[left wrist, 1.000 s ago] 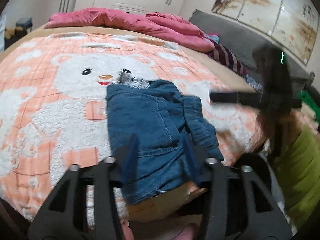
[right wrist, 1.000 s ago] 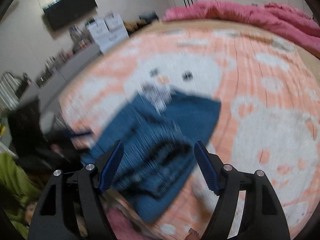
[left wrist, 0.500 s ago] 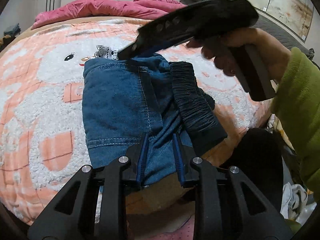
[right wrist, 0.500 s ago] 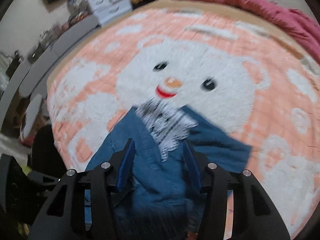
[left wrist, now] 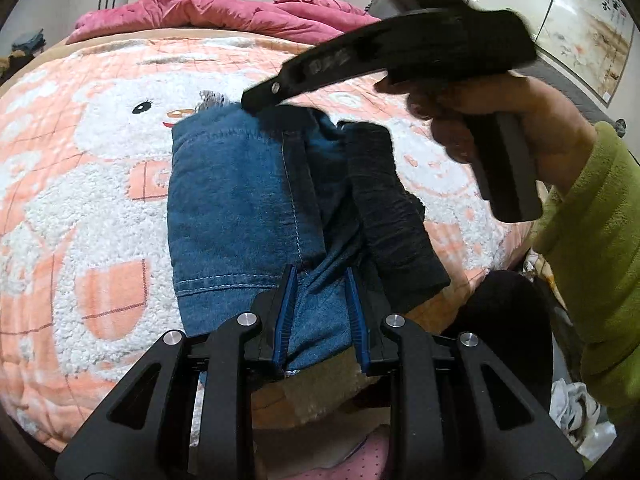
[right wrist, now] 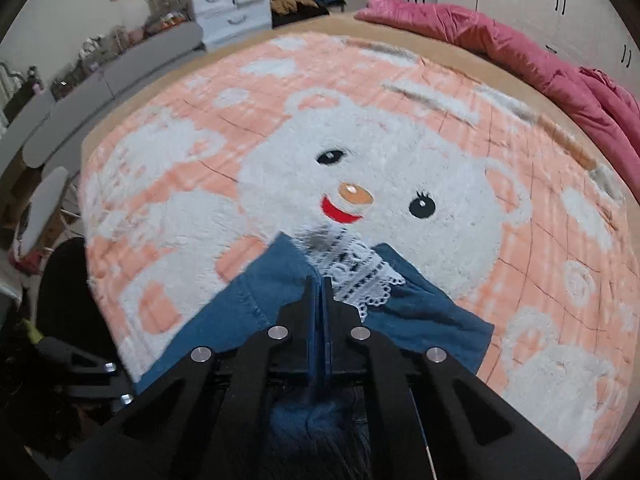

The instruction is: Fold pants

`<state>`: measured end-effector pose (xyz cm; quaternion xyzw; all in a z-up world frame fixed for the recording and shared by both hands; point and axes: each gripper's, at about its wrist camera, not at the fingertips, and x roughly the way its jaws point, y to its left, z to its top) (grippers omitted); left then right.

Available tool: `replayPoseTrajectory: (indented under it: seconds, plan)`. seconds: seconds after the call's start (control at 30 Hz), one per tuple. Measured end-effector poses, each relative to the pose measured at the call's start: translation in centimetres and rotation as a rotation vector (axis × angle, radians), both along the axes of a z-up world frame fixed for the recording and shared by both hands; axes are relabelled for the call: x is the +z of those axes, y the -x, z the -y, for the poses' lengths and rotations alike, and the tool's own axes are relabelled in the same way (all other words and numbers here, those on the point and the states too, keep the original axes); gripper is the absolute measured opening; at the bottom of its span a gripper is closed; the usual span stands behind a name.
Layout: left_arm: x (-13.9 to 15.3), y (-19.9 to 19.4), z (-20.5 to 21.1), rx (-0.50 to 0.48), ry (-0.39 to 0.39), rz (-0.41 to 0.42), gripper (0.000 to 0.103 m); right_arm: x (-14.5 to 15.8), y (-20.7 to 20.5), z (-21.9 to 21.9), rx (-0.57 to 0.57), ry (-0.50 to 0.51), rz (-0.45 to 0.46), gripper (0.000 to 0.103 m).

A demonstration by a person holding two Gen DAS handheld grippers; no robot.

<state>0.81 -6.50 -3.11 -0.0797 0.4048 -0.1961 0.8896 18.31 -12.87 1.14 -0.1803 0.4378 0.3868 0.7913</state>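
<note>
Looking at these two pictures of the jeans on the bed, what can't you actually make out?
- Left wrist view: the far edge of the folded blue denim pants is hidden by the right gripper, so its grip point is unseen.
- Right wrist view: the white lace trim is blurred; its pattern is unreadable.
- Right wrist view: the pants' near part is covered by the gripper's black body.
- Left wrist view: whether the left gripper pinches the denim; cloth lies between its jaws.

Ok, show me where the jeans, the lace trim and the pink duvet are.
jeans (left wrist: pixel 232 208): left wrist view, on the folded top denim layer.
lace trim (right wrist: pixel 360 272): right wrist view, on its white patterned middle.
pink duvet (right wrist: pixel 500 36): right wrist view, on its upper fold.
</note>
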Motion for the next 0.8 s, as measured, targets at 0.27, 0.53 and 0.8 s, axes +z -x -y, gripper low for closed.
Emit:
replayPoseTrajectory:
  seconds: [0.27, 0.53, 0.8]
  plan:
    - [0.1, 0.0, 0.0, -0.001, 0.005, -0.008, 0.018, -2.0, -1.6, 1.6, -0.109, 0.005, -0.029, 0.002]
    - [0.1, 0.0, -0.1, -0.001, 0.004, -0.008, 0.018, 2.5, 3.1, 5.0, -0.079, -0.125, 0.042, 0.026]
    - [0.1, -0.1, 0.0, 0.000, -0.003, -0.008, 0.018, 2.1, 7.4, 6.9, -0.047, -0.139, 0.021, 0.026]
